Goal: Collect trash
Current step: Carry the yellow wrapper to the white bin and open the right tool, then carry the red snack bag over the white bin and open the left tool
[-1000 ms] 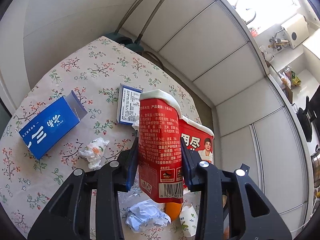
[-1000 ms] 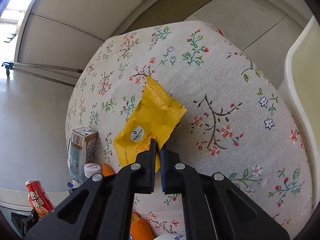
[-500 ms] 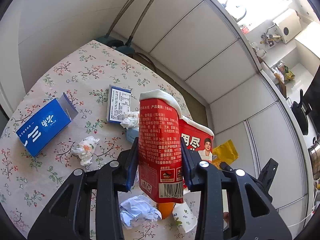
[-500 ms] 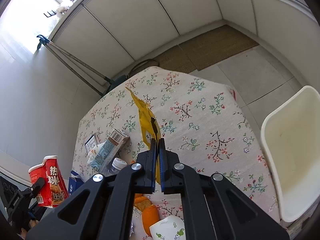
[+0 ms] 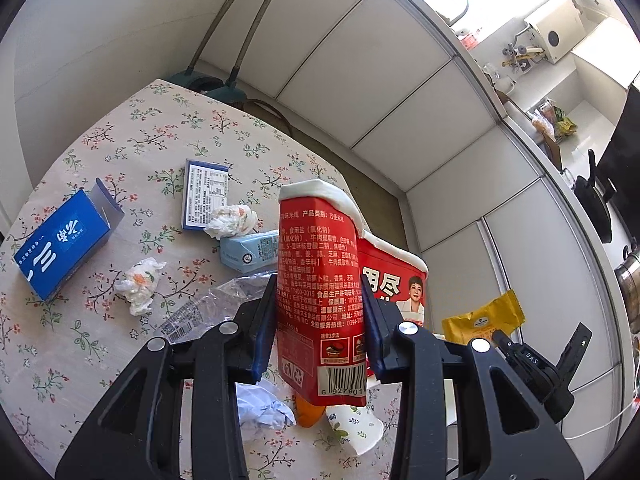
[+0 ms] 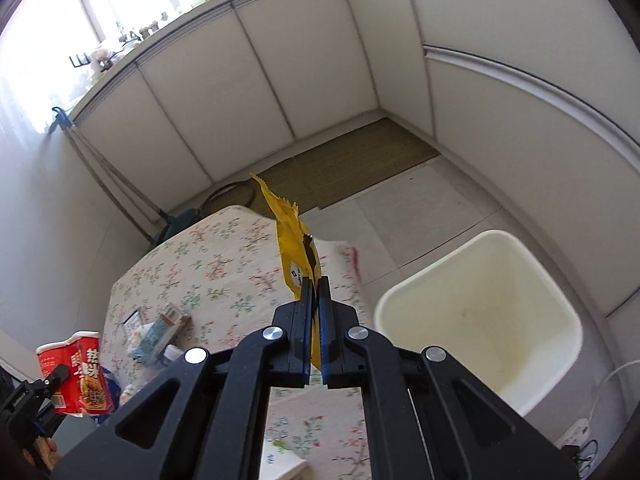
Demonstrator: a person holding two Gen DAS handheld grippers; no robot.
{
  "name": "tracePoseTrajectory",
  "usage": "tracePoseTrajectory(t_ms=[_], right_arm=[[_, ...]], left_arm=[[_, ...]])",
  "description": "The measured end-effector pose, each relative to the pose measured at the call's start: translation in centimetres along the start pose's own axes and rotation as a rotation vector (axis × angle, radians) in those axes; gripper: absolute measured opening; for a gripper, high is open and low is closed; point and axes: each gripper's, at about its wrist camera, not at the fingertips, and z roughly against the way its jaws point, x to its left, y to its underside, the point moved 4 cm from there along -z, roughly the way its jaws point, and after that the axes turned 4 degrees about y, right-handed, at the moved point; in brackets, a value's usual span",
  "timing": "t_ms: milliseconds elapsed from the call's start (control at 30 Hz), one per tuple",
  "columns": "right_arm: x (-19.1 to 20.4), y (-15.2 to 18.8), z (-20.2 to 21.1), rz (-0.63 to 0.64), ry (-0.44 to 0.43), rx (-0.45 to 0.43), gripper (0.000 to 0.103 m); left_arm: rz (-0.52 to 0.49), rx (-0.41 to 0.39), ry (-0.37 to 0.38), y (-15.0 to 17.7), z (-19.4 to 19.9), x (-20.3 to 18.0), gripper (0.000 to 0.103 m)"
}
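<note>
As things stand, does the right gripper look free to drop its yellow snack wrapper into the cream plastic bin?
Probably yes: the right gripper, shut on the yellow snack wrapper, is lifted clear of the floral-cloth table, and the cream plastic bin stands open beside it.

Right gripper: jaws clamped on yellow wrapper, held above flowered table. White bin right. Red cup lower left.
</note>
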Motion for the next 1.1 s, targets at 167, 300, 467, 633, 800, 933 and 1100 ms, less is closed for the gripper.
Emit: tracePoseTrajectory(t_ms=[167, 300, 467, 633, 800, 933, 1100], right_arm=[[-4.8, -0.4, 1.3, 0.002, 0.171, -0.037, 0.003], [-7.7, -0.6, 1.2, -0.004, 0.254, -0.025, 0.007], [-9.8, -0.4, 1.9, 0.008, 0.313, -0.013, 0.051], [-12.3, -0.9, 4.2, 0.001, 0.393, -0.098, 0.079], [-15.5, -1.7, 6.1, -0.075, 0.446, -0.158, 0.084], [-17.7, -2.0, 7.3, -0.119, 0.473, -0.177, 0.085], [-20.3, -2.2, 8.6, -0.186, 0.472, -0.184, 0.088]], left_arm=[[-0.038, 0.021, 0.011, 1.1, -1.2, -1.8, 0.036], [-0.072, 0.047, 0.028, 2.2, -2.6, -3.7, 0.036], [-0.109, 0.082, 0.059, 3.7, -4.6, -6.7, 0.036], [-0.167, 0.1, 0.098, 5.1, -6.5, -10.8, 0.036], [-0.239, 0.133, 0.138, 7.0, -9.0, -15.8, 0.036], [-0.287, 0.181, 0.166, 8.8, -11.7, -19.8, 0.036], [-0.349, 0.247, 0.183, 11.2, -15.0, -23.7, 0.036]])
